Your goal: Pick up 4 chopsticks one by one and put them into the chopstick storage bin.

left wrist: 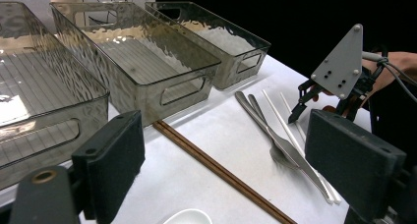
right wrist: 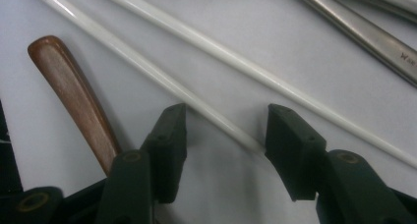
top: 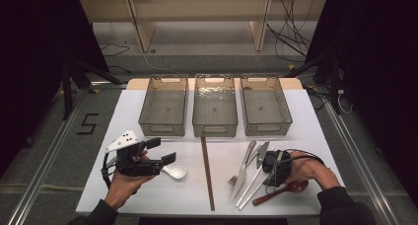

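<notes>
While the right gripper (right wrist: 223,135) hangs low over the white table (top: 305,131), its jaws stand apart, straddling one of the white chopsticks (right wrist: 196,98) with the pads not yet pressing on it. That stick runs slantwise between the two black pads, and its twin lies just beyond, close alongside. A brown wooden spoon (right wrist: 78,98) has its handle just beside the gripper's left-hand jaw in the right gripper view. From the high view, the right hand (top: 310,173) sits at the near right of the table, the spoon's bowl by the wrist.

Over on the near left, the left gripper (top: 160,151) is held level above the table, jaws wide apart, nothing between them. A small white spoon (top: 175,171) rests just beside its tips.

Moving out to the middle, a pair of dark brown chopsticks (top: 207,173) lies straight up the table. To their right, a steel fork (top: 240,168) and a knife (top: 256,153) lie close together, next to the white sticks.

Farthest back, three clear plastic bins (top: 214,129) stand side by side in a row.
</notes>
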`<state>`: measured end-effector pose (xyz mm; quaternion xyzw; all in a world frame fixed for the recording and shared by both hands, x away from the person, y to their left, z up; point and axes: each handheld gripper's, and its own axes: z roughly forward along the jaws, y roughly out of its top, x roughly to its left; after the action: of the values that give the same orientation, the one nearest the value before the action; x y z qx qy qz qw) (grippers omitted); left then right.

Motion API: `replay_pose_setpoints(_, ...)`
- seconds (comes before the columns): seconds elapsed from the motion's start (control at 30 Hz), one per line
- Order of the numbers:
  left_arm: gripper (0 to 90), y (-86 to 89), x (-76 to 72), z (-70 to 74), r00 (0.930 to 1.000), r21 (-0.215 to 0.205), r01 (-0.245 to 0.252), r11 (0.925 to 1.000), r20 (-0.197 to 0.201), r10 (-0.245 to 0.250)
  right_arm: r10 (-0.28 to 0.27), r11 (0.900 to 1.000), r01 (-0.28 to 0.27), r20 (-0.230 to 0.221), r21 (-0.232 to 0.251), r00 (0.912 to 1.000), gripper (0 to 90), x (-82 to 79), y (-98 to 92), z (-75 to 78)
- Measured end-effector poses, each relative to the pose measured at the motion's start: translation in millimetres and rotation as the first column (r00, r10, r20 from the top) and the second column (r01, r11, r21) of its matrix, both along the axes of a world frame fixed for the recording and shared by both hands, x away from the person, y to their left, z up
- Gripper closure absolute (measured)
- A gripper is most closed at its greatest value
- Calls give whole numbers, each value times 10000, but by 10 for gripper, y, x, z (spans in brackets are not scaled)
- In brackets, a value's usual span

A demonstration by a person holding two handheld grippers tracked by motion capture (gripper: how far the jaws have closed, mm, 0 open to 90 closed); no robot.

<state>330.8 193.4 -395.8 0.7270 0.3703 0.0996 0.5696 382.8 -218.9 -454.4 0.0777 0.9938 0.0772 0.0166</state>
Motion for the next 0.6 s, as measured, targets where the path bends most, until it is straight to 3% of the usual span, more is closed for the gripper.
replay_pose_setpoints(0.13,145,3,0,2,10000,-22,-19,10000,13,19,19,9997,-18,18,-236,10000,567,-10,-15,13)
replay_pose_setpoints(0.2,145,3,-1,3,10000,-26,-18,10000,16,18,316,9990,-313,104,-324,9994,588,-4,-25,12)
replay_pose_setpoints(0.27,145,3,-1,3,10000,-16,-12,10000,18,13,140,9992,-138,51,-373,9999,608,-22,-25,18)
replay_pose_setpoints(0.53,145,3,-2,4,10000,-12,-5,10000,24,5,521,9971,-514,116,-562,9986,670,-19,-68,21)
replay_pose_setpoints(0.6,145,5,0,3,10000,-11,-5,10000,14,5,374,9971,-371,33,-670,9993,688,-29,-76,30)
